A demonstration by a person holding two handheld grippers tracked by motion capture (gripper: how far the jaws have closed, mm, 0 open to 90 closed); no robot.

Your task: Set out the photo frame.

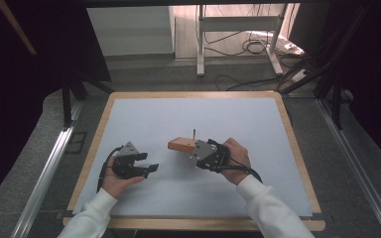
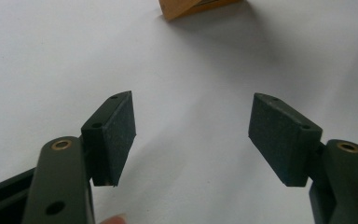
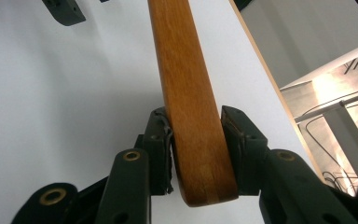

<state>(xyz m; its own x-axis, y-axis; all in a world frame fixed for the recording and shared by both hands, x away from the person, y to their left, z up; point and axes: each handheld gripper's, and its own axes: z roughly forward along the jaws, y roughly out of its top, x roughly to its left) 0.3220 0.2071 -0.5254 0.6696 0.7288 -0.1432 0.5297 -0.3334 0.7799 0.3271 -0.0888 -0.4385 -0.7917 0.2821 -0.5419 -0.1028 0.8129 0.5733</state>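
White tabletop under both hands: right gripper clamps the wooden block, left gripper gapes empty.

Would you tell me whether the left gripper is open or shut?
Open: the left gripper has its jaws wide apart, nothing between them.

L hand-held gripper jaws apart, R hand-held gripper clamped

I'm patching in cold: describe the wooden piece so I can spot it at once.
Start at the white table top with its pale wood rim. Right of centre, the right tongs are clamped on one end of an orange-brown wooden block. It is the only wooden thing on the sheet, with a thin peg standing up from it; the left tongs are open.
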